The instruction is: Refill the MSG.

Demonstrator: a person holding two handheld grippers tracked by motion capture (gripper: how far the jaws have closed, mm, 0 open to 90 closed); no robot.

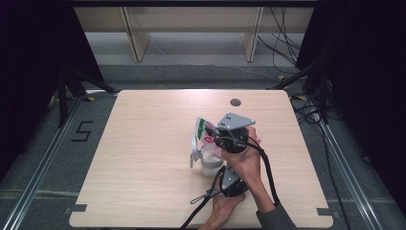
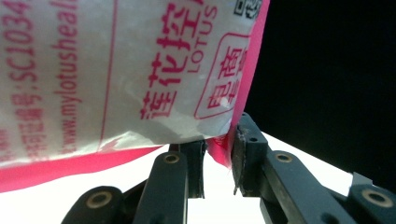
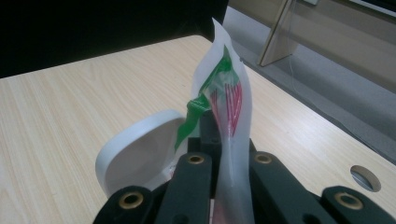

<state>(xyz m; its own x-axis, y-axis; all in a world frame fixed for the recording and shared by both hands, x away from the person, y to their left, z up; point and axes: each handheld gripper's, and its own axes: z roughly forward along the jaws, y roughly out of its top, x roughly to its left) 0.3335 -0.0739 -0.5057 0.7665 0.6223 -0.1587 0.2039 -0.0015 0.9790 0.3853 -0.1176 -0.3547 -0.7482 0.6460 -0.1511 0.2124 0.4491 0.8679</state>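
Note:
A white plastic bag (image 1: 205, 130) with pink and green print is held up over a white cup (image 1: 210, 164) near the middle of the table. My right gripper (image 3: 229, 135) is shut on the bag's thin edge (image 3: 231, 93), and in the high view it (image 1: 214, 137) reaches in from the right. My left gripper (image 2: 218, 158) comes up from below with the bag's pink corner (image 2: 220, 147) pinched between its pads. The cup's flip lid (image 3: 135, 158) stands open at its left side (image 1: 193, 152).
The wooden table (image 1: 143, 143) has a round cable hole (image 1: 235, 102) near its far edge. Black cables trail from both grippers toward the front edge. Wooden shelving stands on the floor beyond the table.

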